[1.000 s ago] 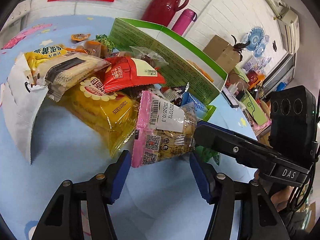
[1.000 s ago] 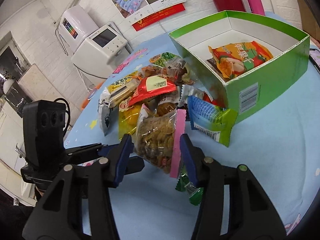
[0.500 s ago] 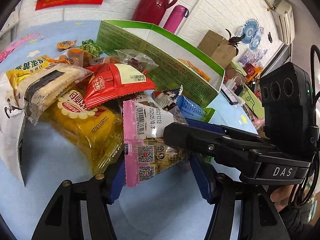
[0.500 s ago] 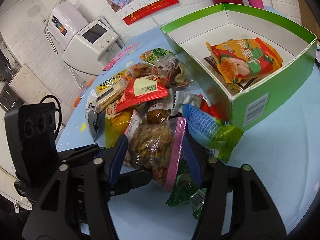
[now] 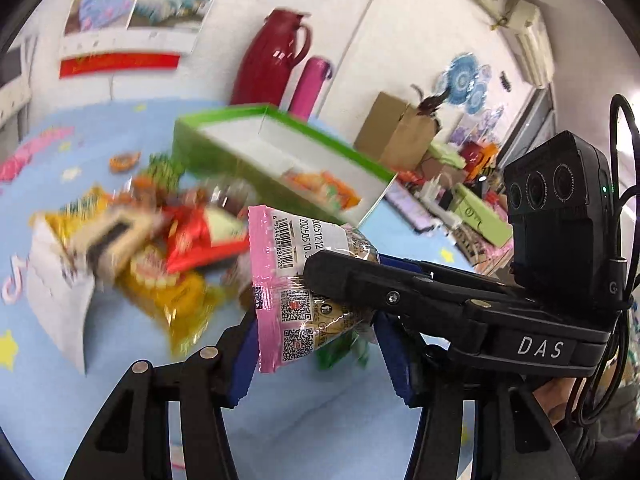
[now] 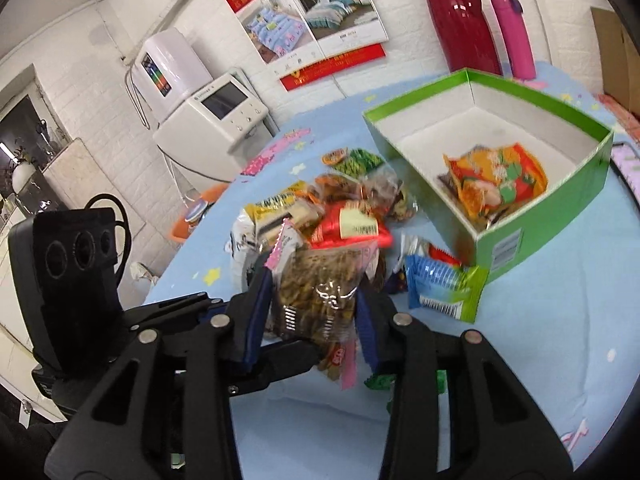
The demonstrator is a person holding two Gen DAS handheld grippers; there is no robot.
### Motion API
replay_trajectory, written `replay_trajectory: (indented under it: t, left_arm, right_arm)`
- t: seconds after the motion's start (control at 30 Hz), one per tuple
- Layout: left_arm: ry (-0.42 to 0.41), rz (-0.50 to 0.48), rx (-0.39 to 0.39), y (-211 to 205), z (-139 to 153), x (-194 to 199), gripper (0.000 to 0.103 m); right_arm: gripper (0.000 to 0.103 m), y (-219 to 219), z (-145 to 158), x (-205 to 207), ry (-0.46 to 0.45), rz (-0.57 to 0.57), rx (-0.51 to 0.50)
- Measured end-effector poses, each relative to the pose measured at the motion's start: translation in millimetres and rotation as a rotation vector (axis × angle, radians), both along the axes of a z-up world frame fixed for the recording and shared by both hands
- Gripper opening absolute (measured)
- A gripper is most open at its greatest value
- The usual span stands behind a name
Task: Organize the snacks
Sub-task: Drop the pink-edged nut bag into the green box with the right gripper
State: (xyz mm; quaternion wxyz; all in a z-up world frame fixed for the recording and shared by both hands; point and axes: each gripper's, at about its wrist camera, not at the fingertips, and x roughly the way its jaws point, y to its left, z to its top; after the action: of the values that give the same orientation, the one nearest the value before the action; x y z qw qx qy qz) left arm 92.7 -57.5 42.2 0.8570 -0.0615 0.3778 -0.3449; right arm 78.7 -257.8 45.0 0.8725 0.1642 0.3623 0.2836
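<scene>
A clear snack bag with pink sealed edges (image 5: pixel 294 280) hangs above the blue table, lifted off the pile. My left gripper (image 5: pixel 318 360) flanks its lower half, blue pads against both sides. My right gripper (image 6: pixel 314 312) is shut on the same snack bag (image 6: pixel 320 284); its black finger (image 5: pixel 344 276) crosses the bag in the left wrist view. The green box (image 6: pixel 552 208) stands at the right and holds an orange packet (image 6: pixel 496 180). The snack pile (image 6: pixel 328 216) lies just beyond the grippers.
A blue and green packet (image 6: pixel 444 284) lies against the green box's near corner. A red thermos (image 6: pixel 456 16) and a pink bottle (image 6: pixel 512 32) stand behind the box by the wall. A cardboard box (image 5: pixel 396 132) sits past the table's far side.
The pink-edged bag has risen off the table between both grippers. Both cameras have lifted and tilted up, so the pile now lies lower and farther away, blurred by motion.
</scene>
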Motion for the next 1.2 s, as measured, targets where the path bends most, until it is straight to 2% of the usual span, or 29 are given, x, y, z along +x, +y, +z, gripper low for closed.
replay_trajectory:
  t: [0.23, 0.4, 0.53, 0.97, 1.03, 1.1, 1.13, 1.17, 1.2]
  left_arm:
    - [-0.139, -0.062, -0.012, -32, 54, 30, 0.055]
    - [-0.179, -0.090, -0.001, -59, 67, 61, 0.056]
    - [-0.175, -0.108, 0.014, -79, 63, 84, 0.056]
    - [-0.071, -0.124, 0.085, -117, 16, 153, 0.057]
    - [-0.067, -0.117, 0.106, -120, 12, 158, 0.060]
    - [-0.055, -0.095, 0.133, -119, 7, 163, 0.074]
    - [-0.051, -0.080, 0.140, -117, 6, 165, 0.088]
    - [-0.053, -0.050, 0.142, -113, 5, 166, 0.092]
    - [-0.060, -0.017, 0.139, -108, 6, 166, 0.093]
  right_arm:
    - [0.042, -28, 52, 18, -0.116, -0.084, 0.007]
    - [0.042, -52, 59, 44, -0.135, -0.152, 0.040]
    - [0.042, -70, 52, 67, -0.124, -0.191, 0.065]
    - [0.042, -100, 0, 133, -0.008, -0.252, 0.105]
    - [0.046, -102, -8, 139, 0.009, -0.254, 0.115]
    - [0.053, -105, -15, 145, 0.028, -0.267, 0.117]
    - [0.065, -108, -17, 146, 0.027, -0.277, 0.120]
    - [0.074, -113, -18, 145, 0.024, -0.299, 0.129]
    - [0.076, -119, -17, 143, 0.016, -0.325, 0.139]
